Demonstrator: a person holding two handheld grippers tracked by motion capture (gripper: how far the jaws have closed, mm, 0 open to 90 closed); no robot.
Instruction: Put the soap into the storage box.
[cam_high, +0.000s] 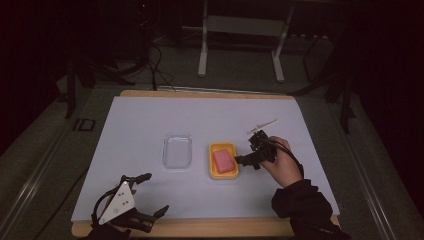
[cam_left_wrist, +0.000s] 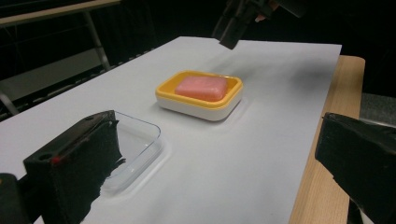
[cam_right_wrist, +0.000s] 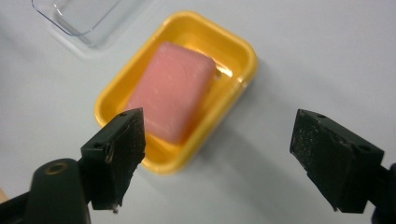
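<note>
- Step in hand: right gripper (cam_high: 251, 152) hovers just right of the yellow soap dish (cam_high: 223, 160), jaws wide apart and empty. To take the pink soap bar (cam_high: 223, 161), straddle its short sides and close gently (it looks slippery).
- Soap bar: one, lying in the dish, right of the bench's (cam_high: 150, 115) middle.
- Soap dish: one.
- Clear plastic lid (cam_high: 177, 150): one, just left of the dish.
- Left gripper (cam_high: 152, 195): near front-left corner, jaws spread wide, empty.
- Small pale stick-like item (cam_high: 263, 125): one, behind the right gripper; too small to name.
</note>
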